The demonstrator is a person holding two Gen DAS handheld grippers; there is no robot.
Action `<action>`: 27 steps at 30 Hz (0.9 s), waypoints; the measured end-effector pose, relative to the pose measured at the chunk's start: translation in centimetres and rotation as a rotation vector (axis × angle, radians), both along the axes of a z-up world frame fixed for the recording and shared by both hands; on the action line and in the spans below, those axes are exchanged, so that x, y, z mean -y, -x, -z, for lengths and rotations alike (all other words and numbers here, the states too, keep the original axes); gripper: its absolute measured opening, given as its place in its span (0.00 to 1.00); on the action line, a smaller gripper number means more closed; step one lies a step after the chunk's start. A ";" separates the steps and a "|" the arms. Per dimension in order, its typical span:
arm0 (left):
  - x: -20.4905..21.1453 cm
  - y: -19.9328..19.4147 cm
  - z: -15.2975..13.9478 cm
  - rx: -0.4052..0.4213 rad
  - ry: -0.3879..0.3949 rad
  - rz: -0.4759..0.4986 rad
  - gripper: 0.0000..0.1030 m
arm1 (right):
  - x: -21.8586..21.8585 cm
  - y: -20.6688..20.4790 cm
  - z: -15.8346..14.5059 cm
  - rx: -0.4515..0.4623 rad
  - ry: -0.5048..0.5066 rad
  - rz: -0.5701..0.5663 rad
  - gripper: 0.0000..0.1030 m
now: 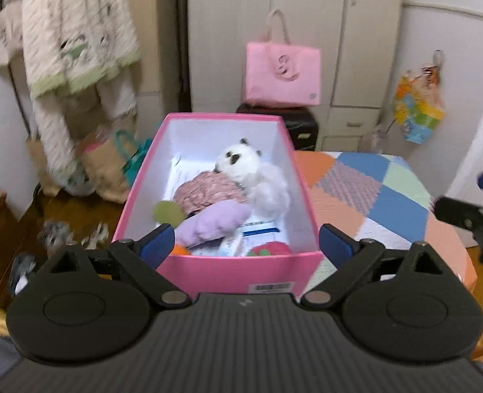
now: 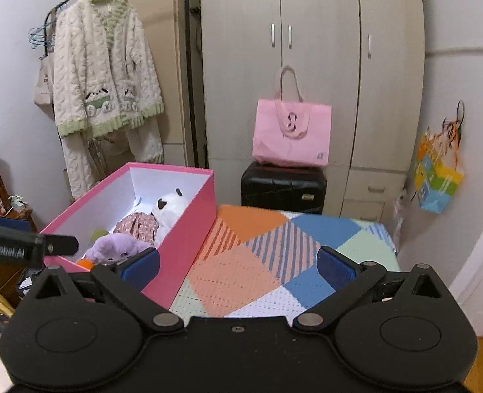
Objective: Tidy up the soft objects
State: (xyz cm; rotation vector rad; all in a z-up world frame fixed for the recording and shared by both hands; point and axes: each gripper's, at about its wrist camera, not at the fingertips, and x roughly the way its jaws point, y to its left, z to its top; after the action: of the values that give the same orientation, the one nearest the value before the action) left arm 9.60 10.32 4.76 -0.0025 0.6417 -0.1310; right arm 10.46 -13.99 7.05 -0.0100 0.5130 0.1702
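Note:
A pink box (image 1: pixel 228 275) with a white inside stands on a patchwork-covered table (image 1: pixel 372 196). In it lie a white panda plush (image 1: pixel 258 173), a patterned pink cloth (image 1: pixel 208 190), a purple plush (image 1: pixel 212 222), a green ball (image 1: pixel 167 214) and a red soft item (image 1: pixel 271 249). My left gripper (image 1: pixel 246 245) is open and empty, just above the box's near end. My right gripper (image 2: pixel 238 267) is open and empty over the table (image 2: pixel 258 262), right of the box (image 2: pixel 182 239). The panda (image 2: pixel 171 206) and purple plush (image 2: pixel 117 245) show there too.
A pink tote bag (image 2: pixel 292 134) sits on a black suitcase (image 2: pixel 282 190) before a wardrobe (image 2: pixel 307 65). A fluffy robe (image 2: pixel 104 98) hangs at the left. A colourful bag (image 2: pixel 436 177) hangs on the right wall. Bags lie on the floor (image 1: pixel 110 167).

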 end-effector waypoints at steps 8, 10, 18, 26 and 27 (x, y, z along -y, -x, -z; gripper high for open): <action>1.7 2.8 0.8 0.080 -0.029 0.004 0.93 | -0.1 2.0 1.2 0.029 0.036 0.015 1.00; 1.8 3.3 0.6 0.092 -0.015 0.014 0.93 | 0.0 2.5 1.5 0.018 0.040 0.025 1.00; 2.6 4.1 0.8 0.106 0.009 0.008 0.93 | 1.4 3.6 1.5 -0.006 -0.015 0.112 1.00; 2.5 4.8 1.1 0.119 0.020 -0.018 0.93 | 1.9 4.9 1.8 -0.001 -0.008 0.144 1.00; 2.5 4.9 1.1 0.121 0.024 -0.023 0.93 | 1.9 5.1 1.7 0.002 -0.001 0.150 1.00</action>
State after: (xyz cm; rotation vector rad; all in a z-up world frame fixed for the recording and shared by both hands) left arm 4.67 7.86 3.64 -0.0252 0.5187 -0.1161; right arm 5.38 -15.88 5.31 0.0297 0.5099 0.0239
